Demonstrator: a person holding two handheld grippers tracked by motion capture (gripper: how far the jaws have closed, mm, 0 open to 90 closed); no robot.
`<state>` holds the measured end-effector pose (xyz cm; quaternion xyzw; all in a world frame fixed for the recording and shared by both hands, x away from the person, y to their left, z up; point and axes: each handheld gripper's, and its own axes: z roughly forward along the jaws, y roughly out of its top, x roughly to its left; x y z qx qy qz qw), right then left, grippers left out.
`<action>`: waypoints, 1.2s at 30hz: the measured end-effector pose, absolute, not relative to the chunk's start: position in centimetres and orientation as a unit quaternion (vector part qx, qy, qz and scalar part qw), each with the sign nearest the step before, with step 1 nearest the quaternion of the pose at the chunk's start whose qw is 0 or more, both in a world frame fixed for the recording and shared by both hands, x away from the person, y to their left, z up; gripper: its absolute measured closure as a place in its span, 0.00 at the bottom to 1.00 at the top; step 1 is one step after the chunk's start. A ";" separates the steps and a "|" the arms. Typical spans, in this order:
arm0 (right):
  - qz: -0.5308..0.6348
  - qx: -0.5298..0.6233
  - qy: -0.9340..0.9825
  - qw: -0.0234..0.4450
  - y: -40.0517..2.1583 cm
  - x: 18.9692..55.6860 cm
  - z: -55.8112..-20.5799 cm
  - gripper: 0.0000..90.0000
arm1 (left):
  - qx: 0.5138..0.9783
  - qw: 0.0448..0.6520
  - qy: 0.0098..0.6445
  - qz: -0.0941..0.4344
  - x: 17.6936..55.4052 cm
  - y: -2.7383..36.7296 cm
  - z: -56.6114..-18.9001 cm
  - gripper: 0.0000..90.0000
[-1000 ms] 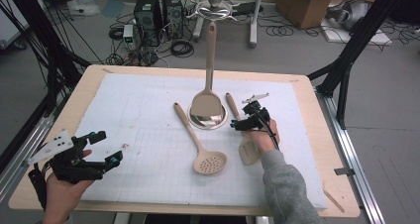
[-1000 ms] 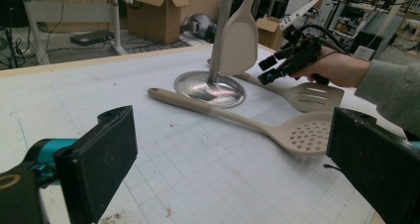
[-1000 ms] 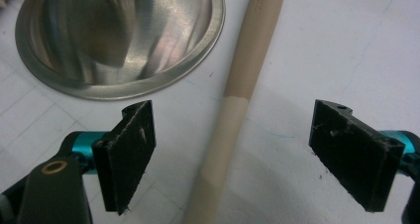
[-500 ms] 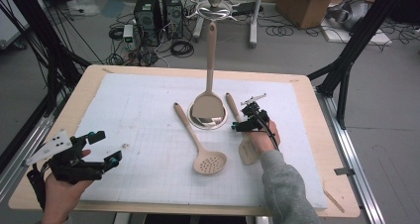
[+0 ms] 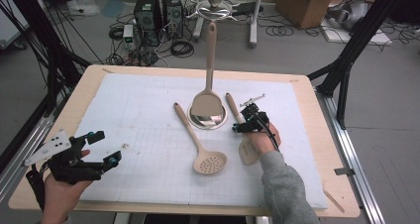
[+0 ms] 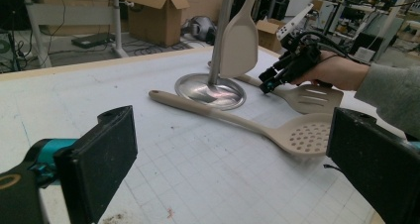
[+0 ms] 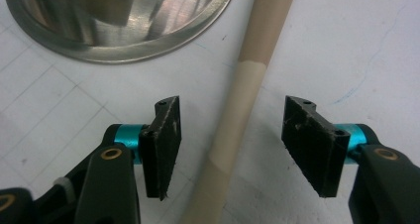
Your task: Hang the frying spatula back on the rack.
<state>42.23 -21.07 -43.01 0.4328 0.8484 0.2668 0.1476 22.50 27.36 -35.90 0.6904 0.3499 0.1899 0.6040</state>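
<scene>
A slotted spatula (image 5: 246, 135) lies on the white grid mat (image 5: 143, 120) toward the bench's right edge, its handle running up toward the round steel base (image 5: 208, 119) of a utensil stand near the middle of the bench. Lying flat with a bare stretch of handle clear of the base, it offers an easy place to pinch from above, and judging by that the work in hand is lifting it, probably to hang beside the solid spatula (image 5: 208, 99) already on the stand.

The right hand-held gripper (image 5: 244, 122) points down over that handle. In the right gripper view the handle (image 7: 233, 130) runs between the two jaws with a gap on each side; they have just been closing, now stand half apart and are not yet touching it.

A skimmer (image 5: 200, 143) lies just left of the slotted spatula. The left hand-held gripper (image 5: 96, 147) waits near the bench's front-left corner, jaws wide, holding nothing.
</scene>
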 end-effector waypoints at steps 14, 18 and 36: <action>0.276 0.429 0.849 0.139 -21.3 41.5 -43.0 0.61 | 0.689 0.605 0.350 0.191 22.4 27.4 -35.8 0.07; 0.279 0.428 0.848 0.143 -21.3 41.2 -43.0 0.63 | 0.689 0.605 0.351 0.190 22.4 27.3 -35.9 0.07; 0.275 0.466 0.829 0.144 -21.5 40.7 -42.9 0.81 | 0.692 0.602 0.350 0.191 22.5 27.4 -36.0 0.07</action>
